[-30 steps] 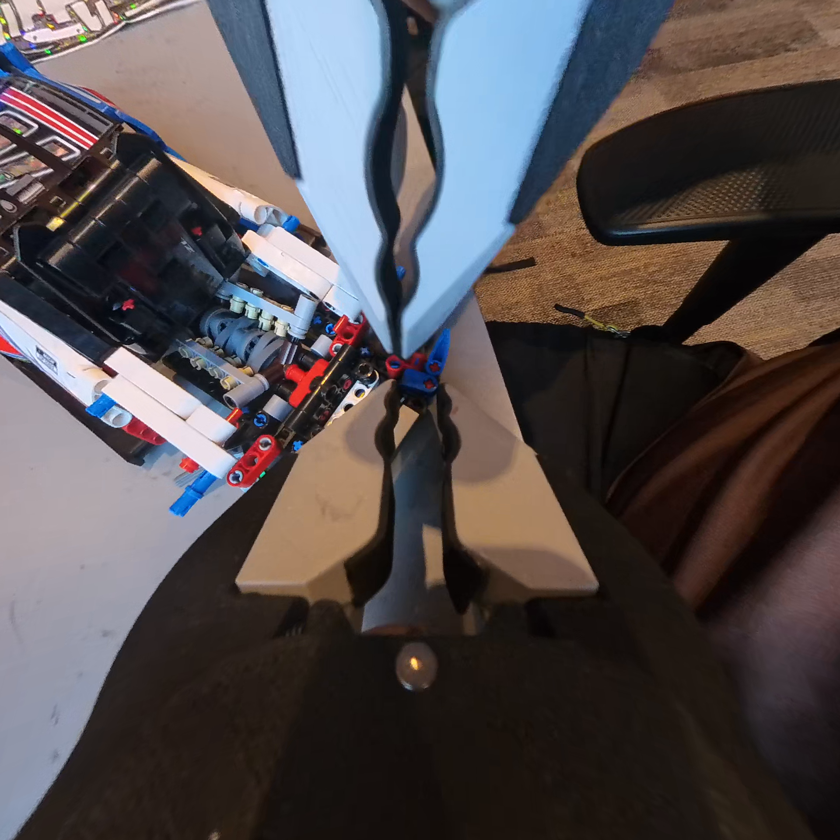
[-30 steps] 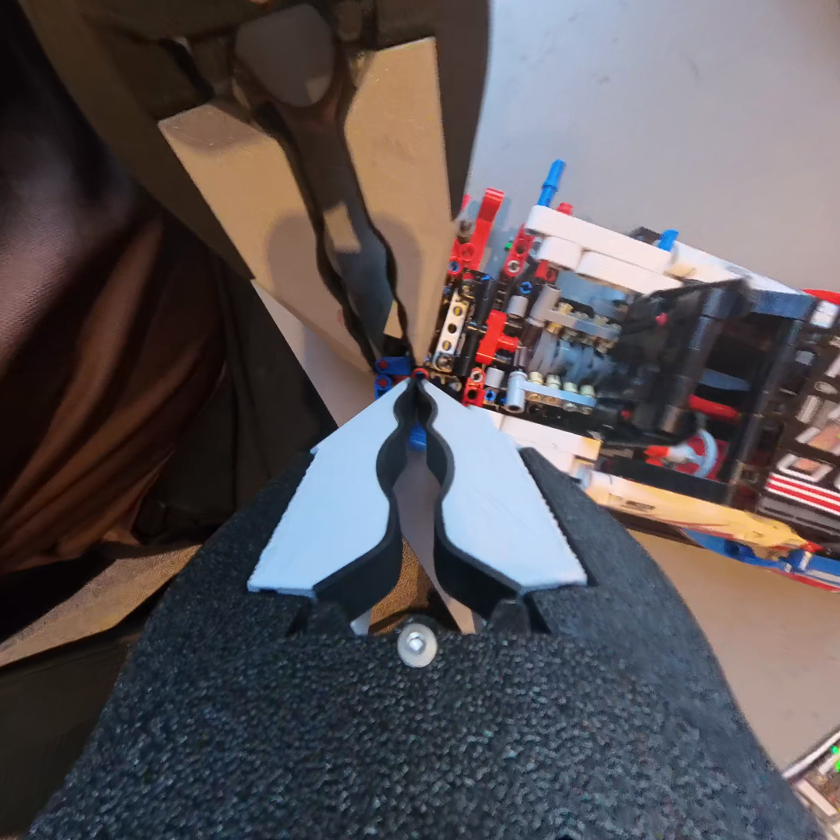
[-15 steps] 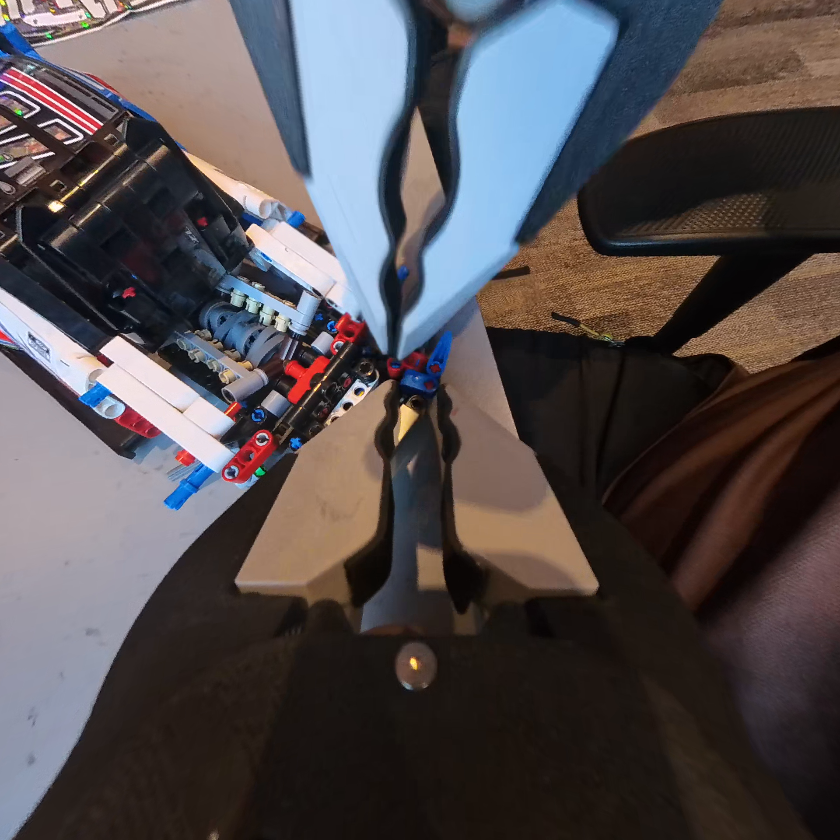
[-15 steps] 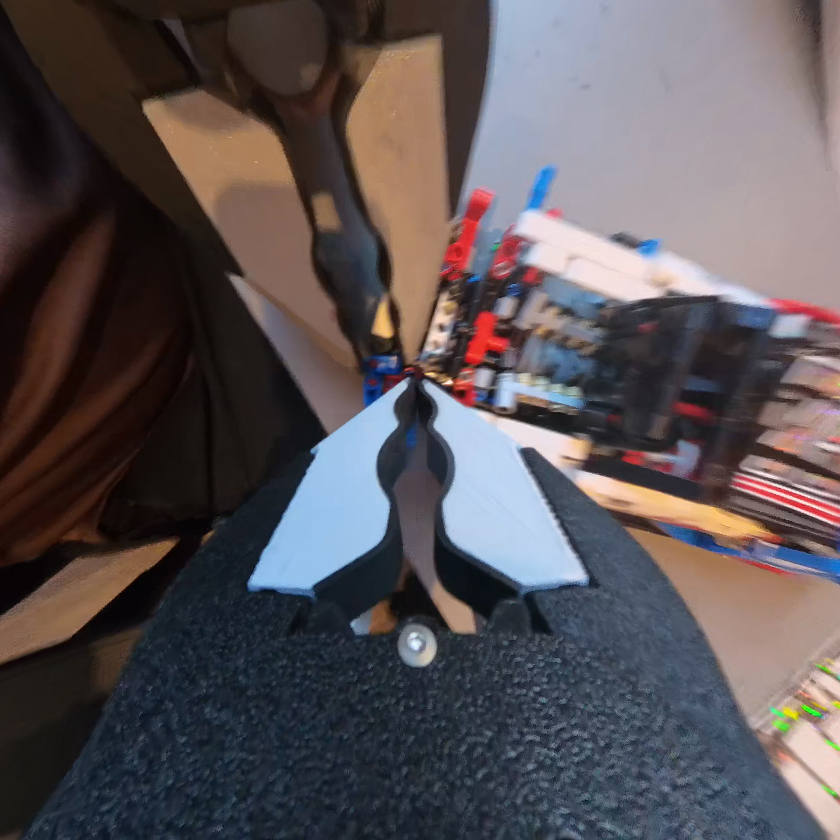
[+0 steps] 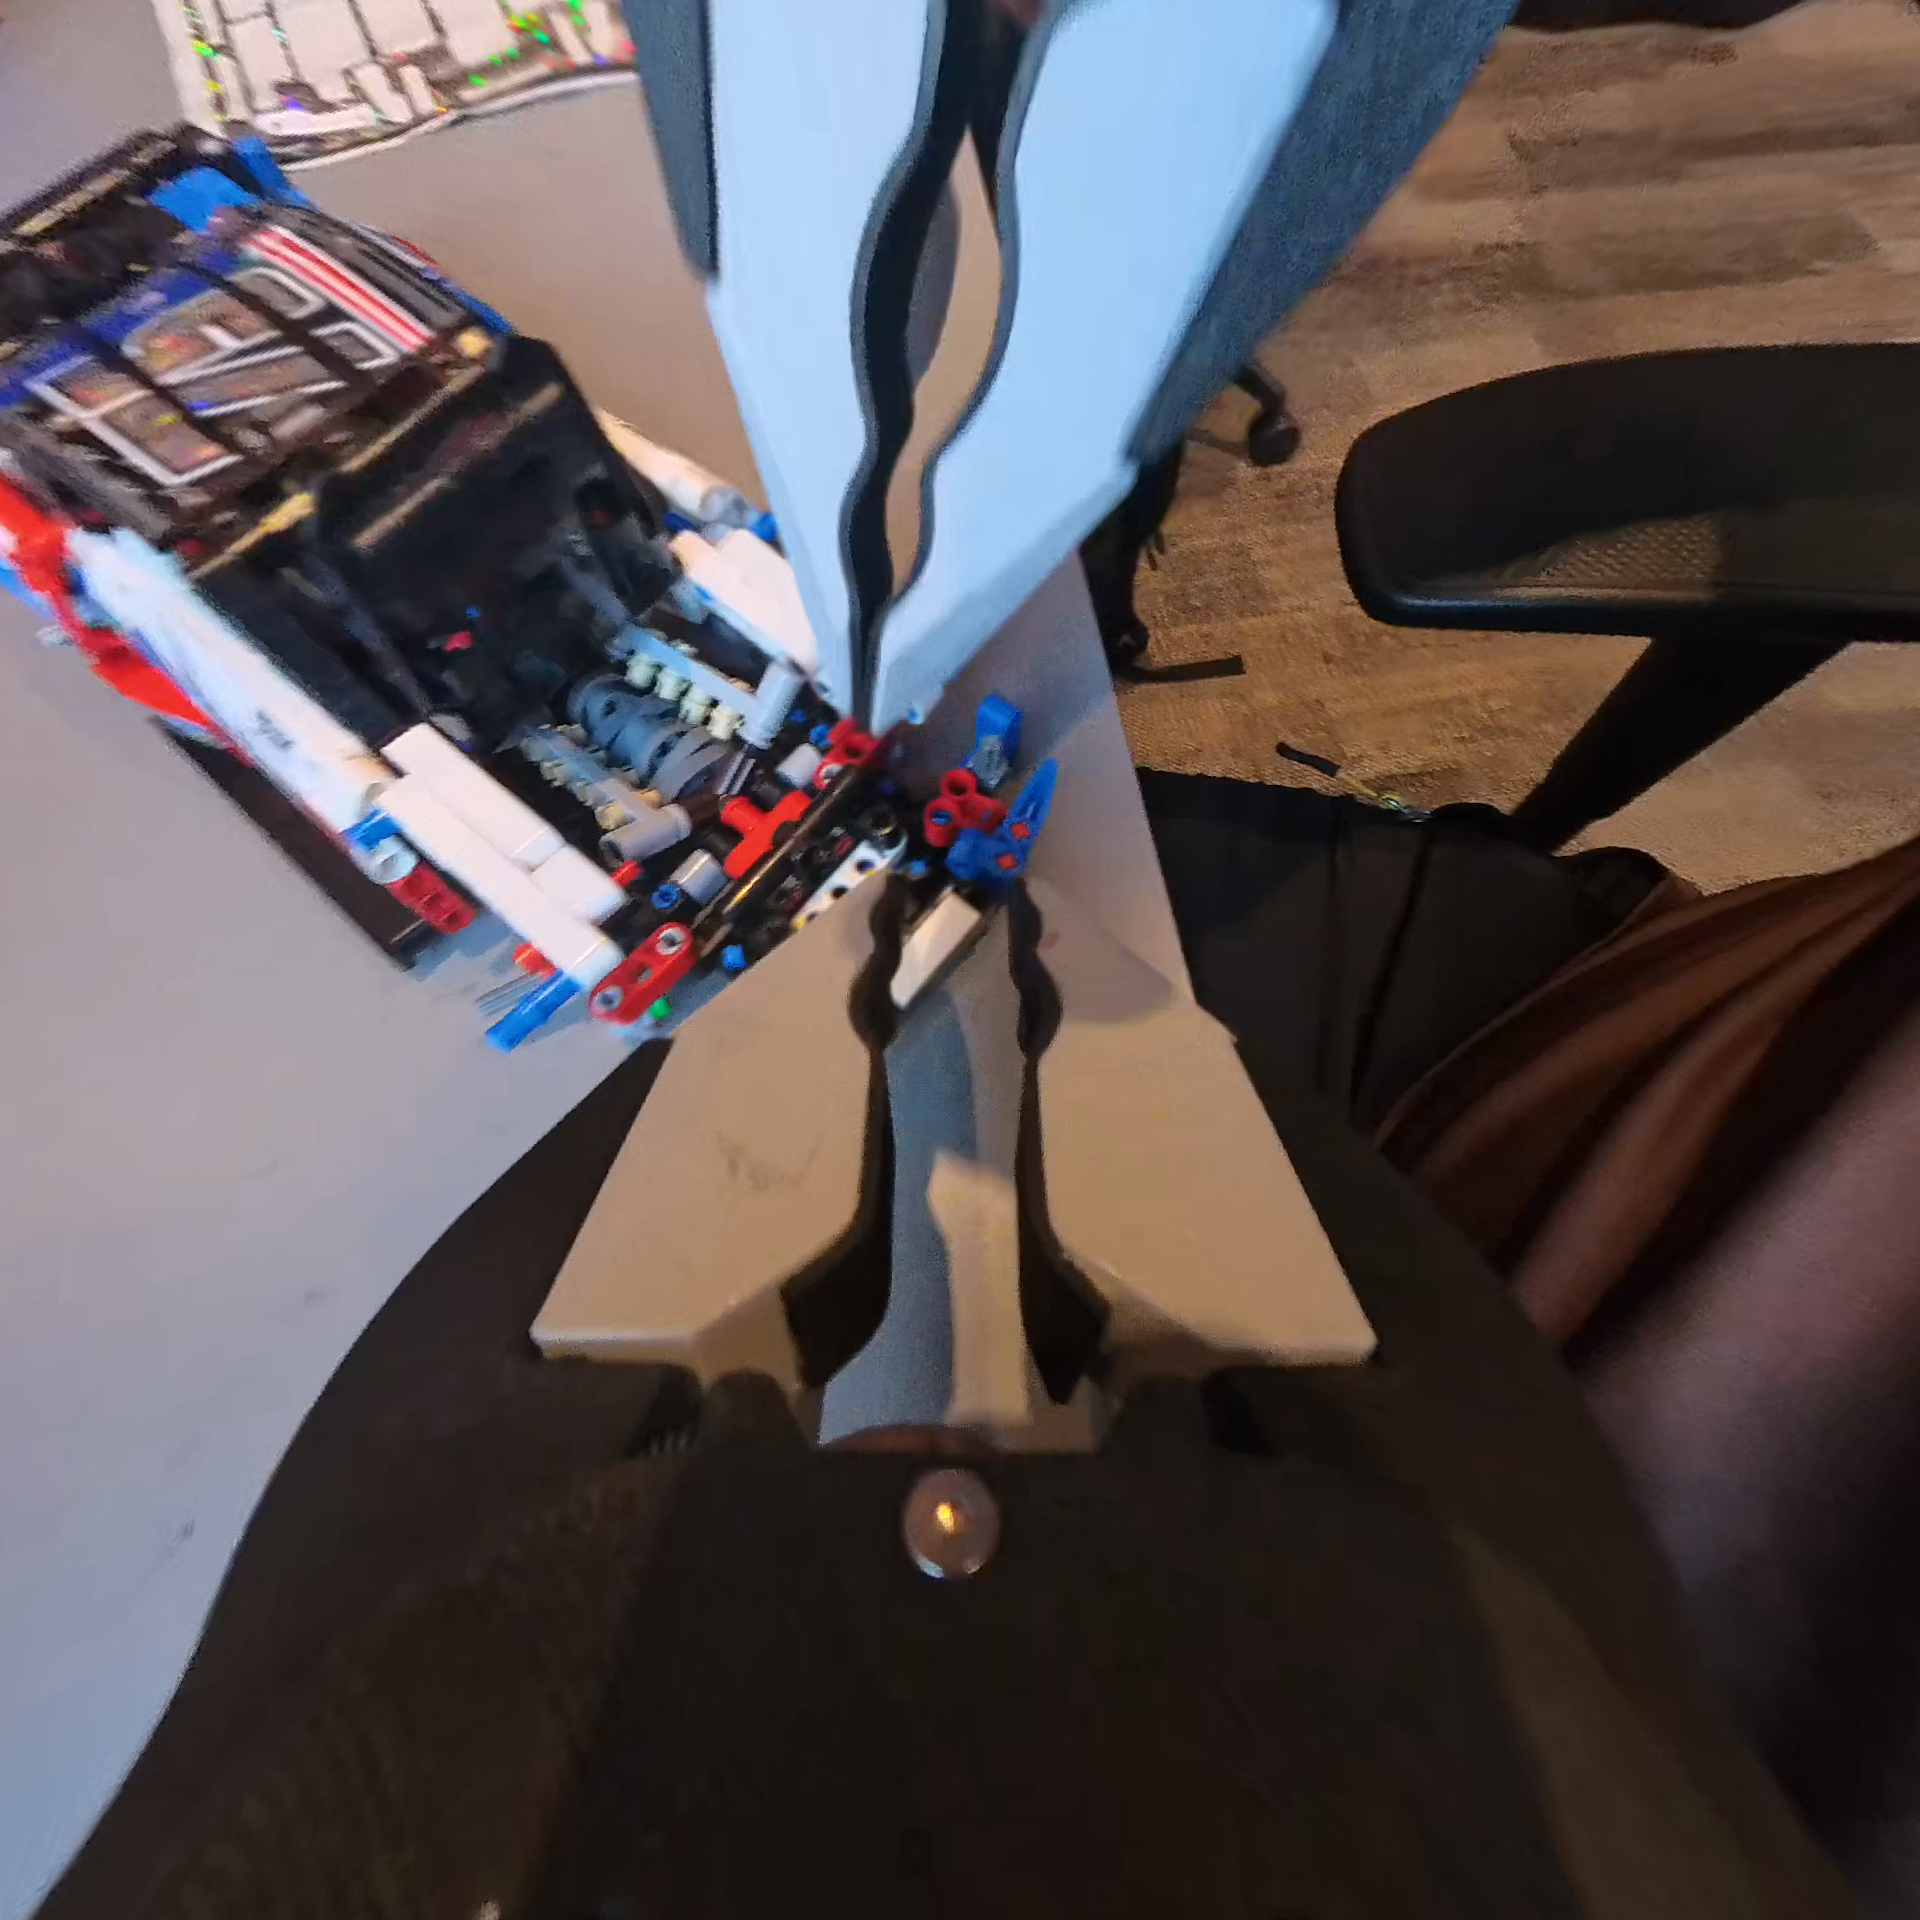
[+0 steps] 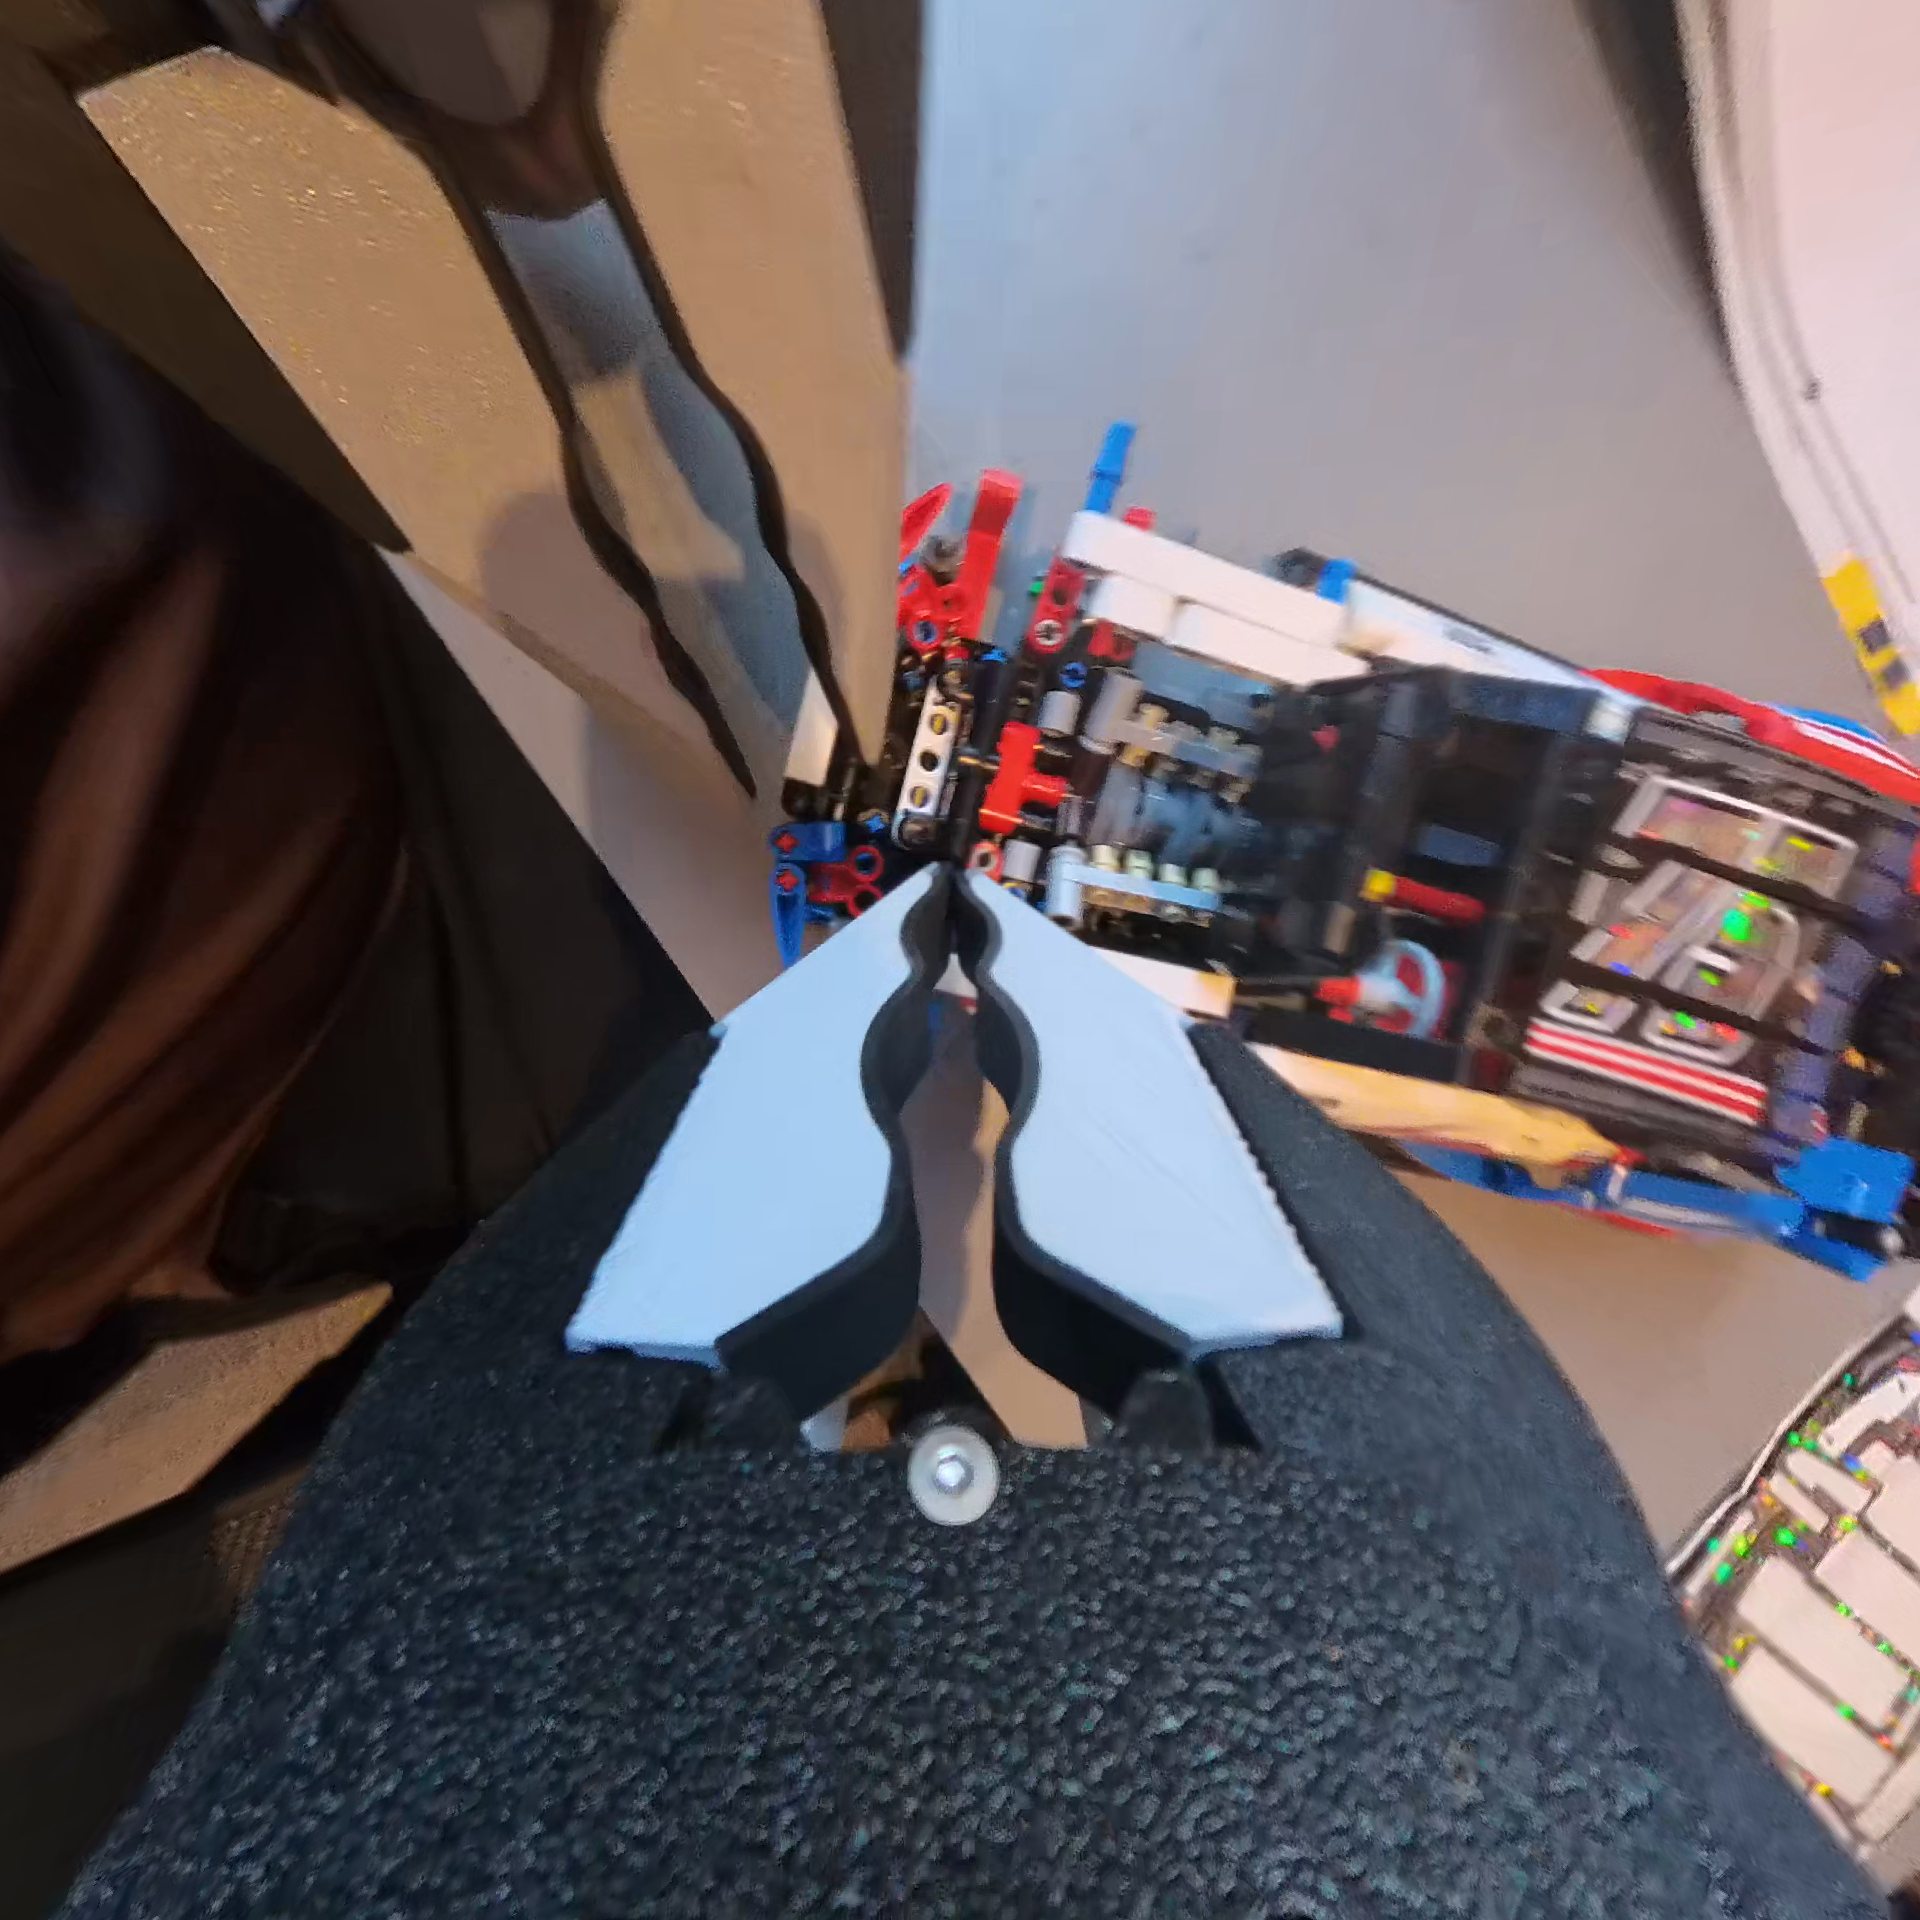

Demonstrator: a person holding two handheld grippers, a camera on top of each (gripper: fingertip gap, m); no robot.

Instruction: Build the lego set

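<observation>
The Lego car [image 5: 343, 582] lies on the grey table [image 5: 156, 1143], its open rear with engine parts turned toward me; it also shows in the right wrist view [image 6: 1455, 831]. My left gripper [image 5: 948, 899], with beige fingers, is shut on a white piece [image 5: 935, 945] at the car's rear corner. My right gripper [image 6: 951, 881], with light blue fingers, is pinched shut; a small blue piece [image 6: 940, 1023] shows in its gap. Its tips touch a red connector [image 5: 852, 743] on the rear. A small red and blue cluster [image 5: 982, 821] sticks out at that corner.
The car's rear sits at the table's edge, with a person's brown and black clothing [image 5: 1662, 1039] just beyond. A black office chair [image 5: 1662, 499] stands on the carpet. An instruction sheet [image 6: 1818, 1558] lies on the table. A white curved object [image 6: 1818, 260] is at the far side. Less than 4 cm separates the two grippers' tips.
My right gripper's tips have shifted from the red and blue cluster onto the red connector beside it. The car has swung round, showing more of its roof. The left grip holds.
</observation>
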